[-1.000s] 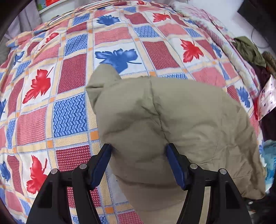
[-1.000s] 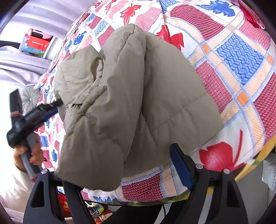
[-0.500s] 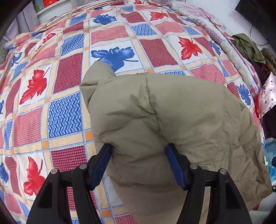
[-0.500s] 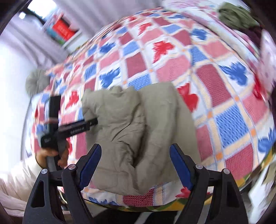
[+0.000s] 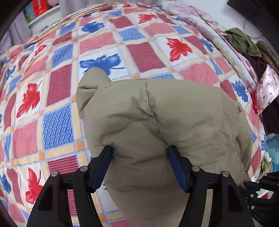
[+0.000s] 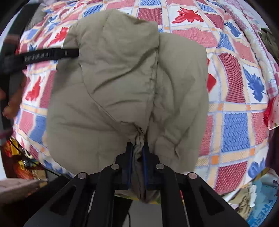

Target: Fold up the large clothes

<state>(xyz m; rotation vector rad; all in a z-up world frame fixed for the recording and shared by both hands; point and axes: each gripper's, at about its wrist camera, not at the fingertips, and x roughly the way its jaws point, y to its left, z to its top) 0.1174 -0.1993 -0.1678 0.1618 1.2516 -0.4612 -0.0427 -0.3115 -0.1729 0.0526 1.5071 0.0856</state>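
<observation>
A puffy khaki jacket lies bunched on a bed with a red, blue and white leaf-pattern quilt. My left gripper is open, its blue pads on either side of a thick fold at the jacket's near edge. In the right wrist view the jacket fills the middle. My right gripper is shut on a pinch of the jacket's edge at the bed's near side. The left gripper's black finger reaches into the jacket from the left there.
A pile of dark and green clothes lies at the bed's far right. A pink patterned bag sits at the right edge. A shelf with red boxes stands beyond the bed. Clutter lies on the floor below the bed.
My right gripper has come in to the jacket's near edge and shut on it. My left gripper has stayed open around the same fold, with the jacket bulging a little higher.
</observation>
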